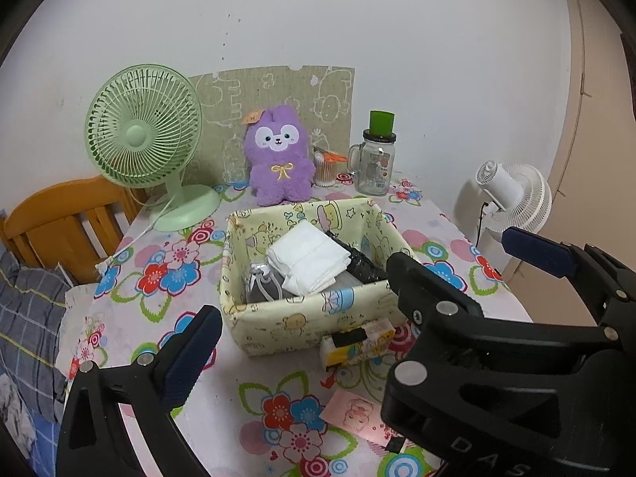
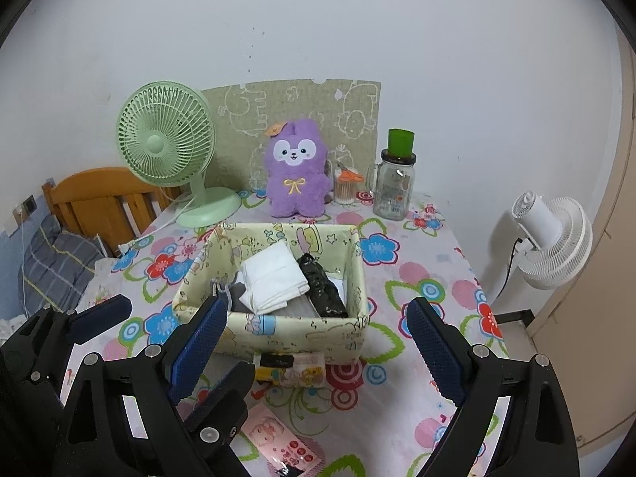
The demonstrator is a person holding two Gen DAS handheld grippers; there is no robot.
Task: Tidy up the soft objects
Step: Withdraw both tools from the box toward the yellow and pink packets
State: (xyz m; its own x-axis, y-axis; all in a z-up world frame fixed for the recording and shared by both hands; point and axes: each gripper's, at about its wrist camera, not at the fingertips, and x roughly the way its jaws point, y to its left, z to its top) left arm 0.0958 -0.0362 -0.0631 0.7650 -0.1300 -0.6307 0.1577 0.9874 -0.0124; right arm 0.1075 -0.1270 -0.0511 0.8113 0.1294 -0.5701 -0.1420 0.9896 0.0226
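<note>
A pale yellow cartoon-print fabric basket [image 1: 278,324] [image 2: 294,336] sits mid-table. Inside lie a folded white cloth [image 1: 308,260] [image 2: 274,278], a black crinkled bundle [image 1: 359,264] [image 2: 322,288] and a grey drawstring pouch [image 1: 264,286] [image 2: 234,300]. A purple plush bunny [image 1: 278,159] [image 2: 296,171] stands upright behind it. My left gripper [image 2: 157,344] is open and empty, in front of the basket at its left. My right gripper [image 2: 318,351] is open and empty, in front of the basket; it also shows in the left wrist view [image 1: 457,252].
A yellow tissue pack [image 1: 357,342] [image 2: 292,369] lies against the basket's front. A pink packet [image 1: 355,417] [image 2: 278,441] lies near the table's front. A green desk fan [image 1: 145,139], cotton swab cup [image 1: 326,169], glass jar [image 1: 375,163], wooden headboard [image 1: 67,222] and white floor fan [image 2: 550,238] surround them.
</note>
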